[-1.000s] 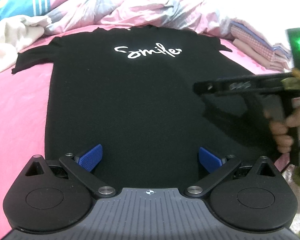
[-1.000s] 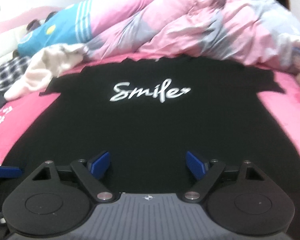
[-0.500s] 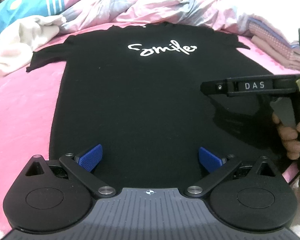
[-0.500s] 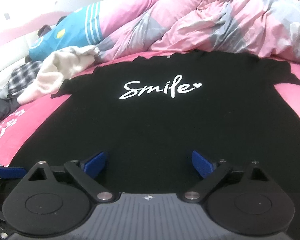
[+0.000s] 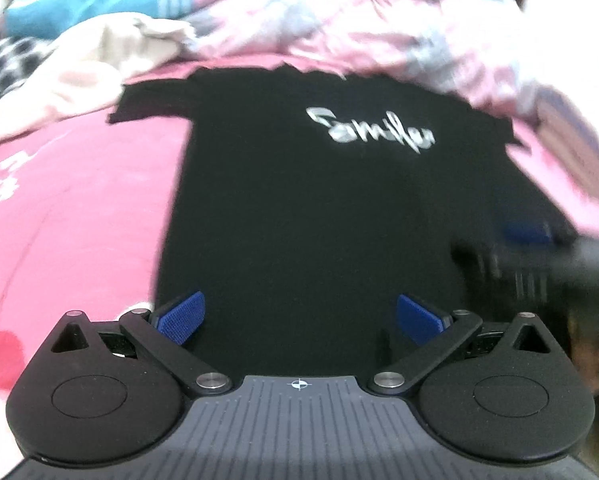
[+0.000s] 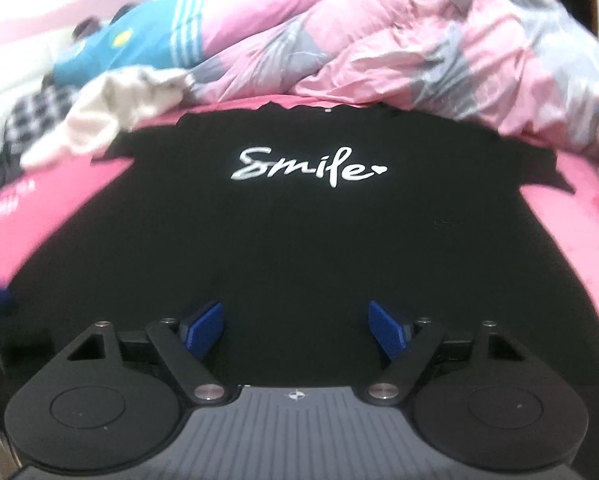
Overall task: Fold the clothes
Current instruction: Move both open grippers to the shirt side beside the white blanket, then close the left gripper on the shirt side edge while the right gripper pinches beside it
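A black T-shirt (image 5: pixel 307 216) with white "Smile" lettering lies flat, front up, on a pink bed sheet (image 5: pixel 79 216). It also shows in the right wrist view (image 6: pixel 299 248). My left gripper (image 5: pixel 301 316) is open and empty, low over the shirt's bottom hem near its left side. My right gripper (image 6: pixel 297 326) is open and empty over the hem's middle. The right gripper shows blurred in the left wrist view (image 5: pixel 527 240), at the shirt's right edge.
A rumpled pink and grey quilt (image 6: pixel 379 52) lies behind the shirt's collar. A cream garment (image 6: pixel 115 108), a blue striped pillow (image 6: pixel 139 48) and a checked cloth (image 6: pixel 35 116) lie at the back left. Folded pink fabric (image 5: pixel 567 148) is stacked at the right.
Both views have shifted and blurred. The left gripper has swung left, showing more pink sheet. The right gripper has dropped lower and turned in the left view. Both stay open.
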{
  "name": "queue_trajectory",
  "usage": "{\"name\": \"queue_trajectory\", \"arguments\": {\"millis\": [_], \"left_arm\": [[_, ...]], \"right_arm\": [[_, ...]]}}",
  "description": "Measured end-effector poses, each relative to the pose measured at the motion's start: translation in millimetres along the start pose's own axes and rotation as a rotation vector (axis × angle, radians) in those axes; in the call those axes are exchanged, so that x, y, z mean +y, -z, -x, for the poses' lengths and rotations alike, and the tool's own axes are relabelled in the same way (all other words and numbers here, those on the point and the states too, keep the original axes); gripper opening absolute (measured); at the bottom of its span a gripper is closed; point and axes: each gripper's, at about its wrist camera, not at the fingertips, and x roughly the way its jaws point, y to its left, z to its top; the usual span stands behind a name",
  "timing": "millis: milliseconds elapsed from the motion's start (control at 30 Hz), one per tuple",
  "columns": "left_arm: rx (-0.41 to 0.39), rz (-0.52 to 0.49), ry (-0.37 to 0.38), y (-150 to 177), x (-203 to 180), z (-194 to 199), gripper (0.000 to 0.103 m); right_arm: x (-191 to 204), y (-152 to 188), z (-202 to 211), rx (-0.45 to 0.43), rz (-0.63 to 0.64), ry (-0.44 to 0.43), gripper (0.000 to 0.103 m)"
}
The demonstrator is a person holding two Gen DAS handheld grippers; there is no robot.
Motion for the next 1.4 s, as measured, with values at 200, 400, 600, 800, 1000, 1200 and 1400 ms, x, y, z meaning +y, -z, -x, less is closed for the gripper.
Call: {"name": "queue_trajectory", "arguments": {"millis": [200,400,600,800,1000,1200,1400], "left_arm": [[-0.087,0.199,0.022,-50.3,56.5,11.0,0.103],[-0.166,0.311,-0.028,-97.6,95.1,-15.4,0.103],[-0.233,0.444,-0.129,-105.8,128.5,-63.8,0.099],[-0.3,0.489,-0.2,-131.2,155.4,-112.9,0.086],[-0.263,0.532,-0.231,-133.0,182.9,-152.7,0.061],[-0.275,0.489,-0.238,-135.2,175.0,-159.9,0.04],[-0.295,0.507,-0.211,-130.6,177.7,-158.6,0.01]], "right_arm": [[15.7,10.8,38.7,0.033,0.074,-0.07,0.07],[18.7,-79.4,29.7,-0.043,0.0,-0.217,0.065],[36.1,-184.8,5.6,-0.142,-0.057,-0.374,0.062],[99.9,-264.0,-100.0,-0.034,0.005,-0.491,0.059],[169.7,-302.6,-215.7,0.16,0.069,-0.525,0.056],[228.9,-305.7,-291.9,0.299,0.172,-0.487,0.056],[266.3,-297.3,-321.9,0.354,0.322,-0.428,0.056]]}}
